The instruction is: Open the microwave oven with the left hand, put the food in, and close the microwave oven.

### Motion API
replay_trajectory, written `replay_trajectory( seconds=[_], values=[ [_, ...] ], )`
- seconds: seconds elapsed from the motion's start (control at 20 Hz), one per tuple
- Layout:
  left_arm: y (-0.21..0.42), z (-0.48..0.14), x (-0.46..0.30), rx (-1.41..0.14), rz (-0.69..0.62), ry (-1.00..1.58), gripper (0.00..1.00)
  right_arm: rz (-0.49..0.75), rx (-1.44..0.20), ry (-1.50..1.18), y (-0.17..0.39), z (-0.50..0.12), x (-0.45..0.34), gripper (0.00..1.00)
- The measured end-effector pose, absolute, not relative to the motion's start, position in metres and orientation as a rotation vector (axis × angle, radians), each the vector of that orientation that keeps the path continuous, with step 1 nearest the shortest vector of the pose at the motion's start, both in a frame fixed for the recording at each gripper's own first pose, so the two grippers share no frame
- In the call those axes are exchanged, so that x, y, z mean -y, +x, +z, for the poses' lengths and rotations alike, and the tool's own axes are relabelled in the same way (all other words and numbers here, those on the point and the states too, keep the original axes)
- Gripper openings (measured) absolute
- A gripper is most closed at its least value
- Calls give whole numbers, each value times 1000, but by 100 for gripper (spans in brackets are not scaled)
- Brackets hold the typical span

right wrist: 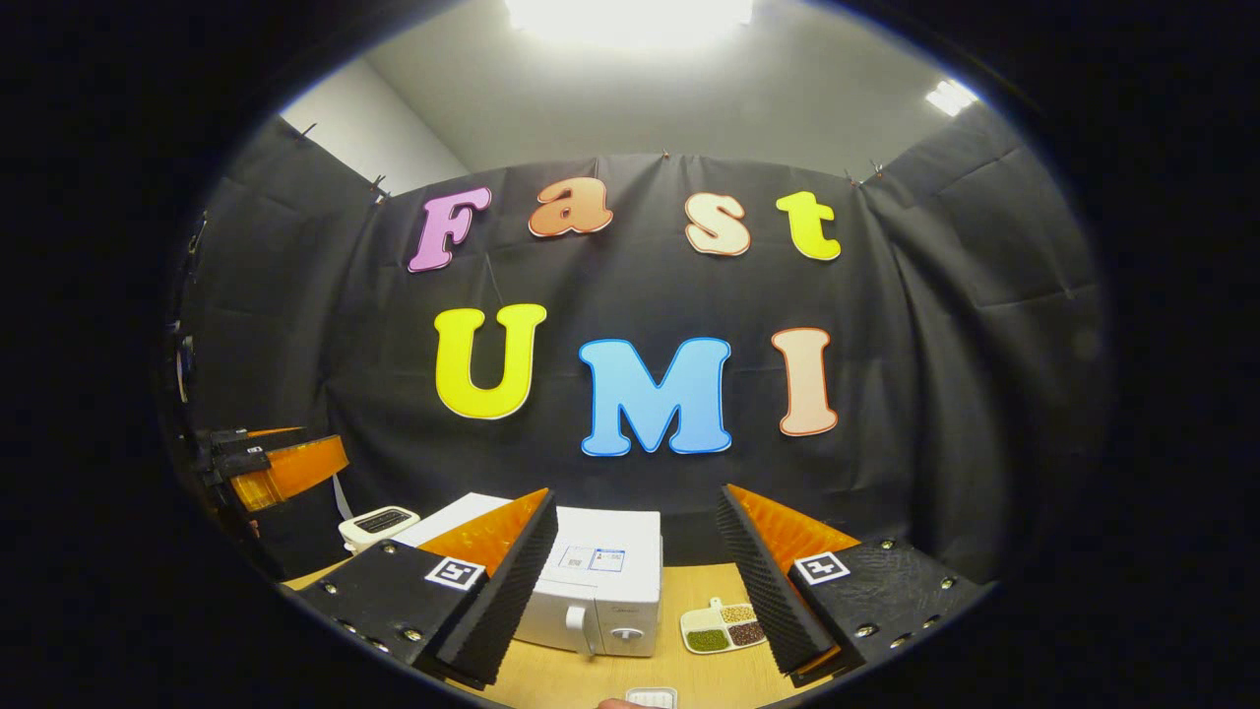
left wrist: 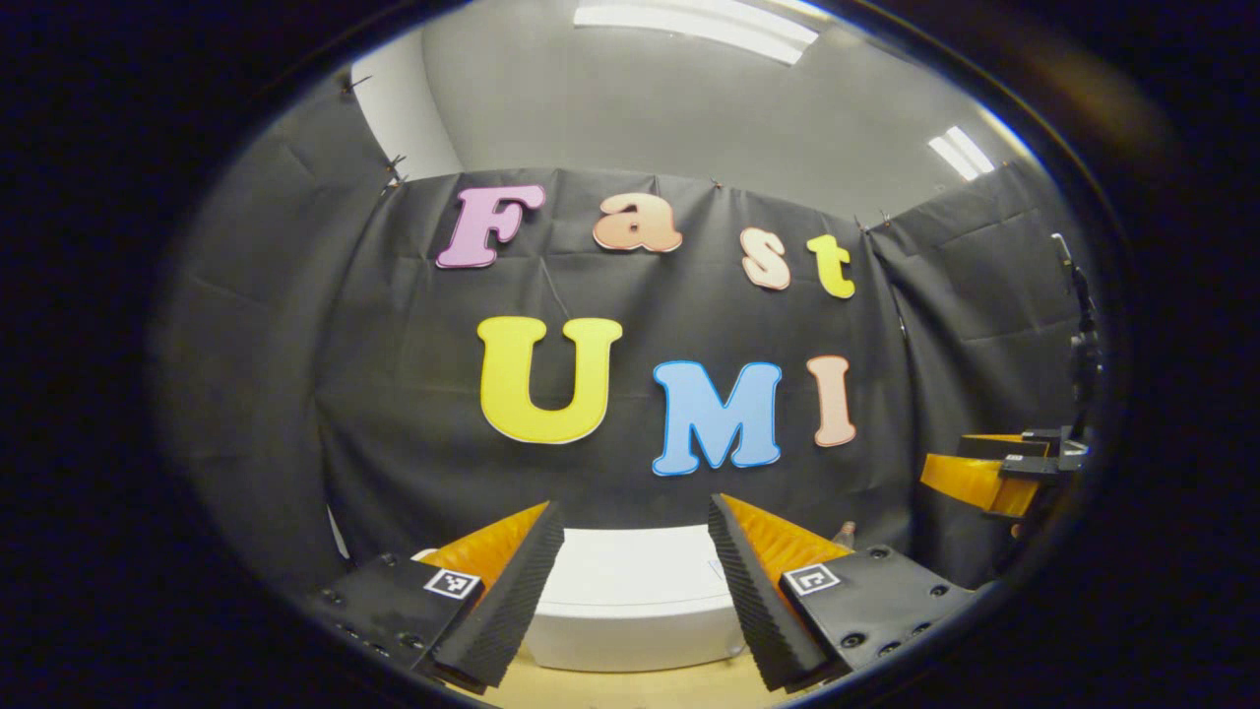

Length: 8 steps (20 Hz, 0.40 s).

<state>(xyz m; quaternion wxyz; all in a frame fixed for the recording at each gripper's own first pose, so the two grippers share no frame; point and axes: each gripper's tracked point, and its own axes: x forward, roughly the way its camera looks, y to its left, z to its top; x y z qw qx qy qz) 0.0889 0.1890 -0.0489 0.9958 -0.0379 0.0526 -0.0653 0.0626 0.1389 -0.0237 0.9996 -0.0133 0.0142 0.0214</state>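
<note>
The white microwave oven (right wrist: 605,581) stands on the wooden table (right wrist: 581,679) with its door shut, handle and knob facing me. Just right of it lies a small white divided dish of food (right wrist: 724,626) holding green, brown and pale grains. My right gripper (right wrist: 637,492) hovers open above and in front of both, nothing between its fingers. In the left gripper view my left gripper (left wrist: 635,504) is open too, held high over the microwave oven's white top (left wrist: 630,591). The right gripper (left wrist: 989,478) shows at that view's right edge, and the left gripper (right wrist: 281,465) at the right gripper view's left edge.
A white toaster-like appliance (right wrist: 379,524) sits left of the microwave oven, near the back wall. A small white object (right wrist: 652,697) lies at the table's front edge. Black cloth walls close in the booth behind and at both sides.
</note>
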Motion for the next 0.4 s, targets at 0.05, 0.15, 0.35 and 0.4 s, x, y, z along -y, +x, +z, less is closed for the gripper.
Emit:
replay_trajectory(
  seconds=[0.05,0.15,0.35,0.4],
  values=[
    [87,-48,-195,-106,-136,-76,97,37,-29,-30,61,-23,-145,98],
    [85,-43,-205,-87,-147,-71,97,31,-29,-29,57,-22,-157,98],
    [77,-40,-214,-71,-186,-46,97,23,-33,-33,49,-23,-179,98],
    [76,-40,-217,-65,-193,-43,97,21,-31,-39,48,-23,-182,98]
  ],
)
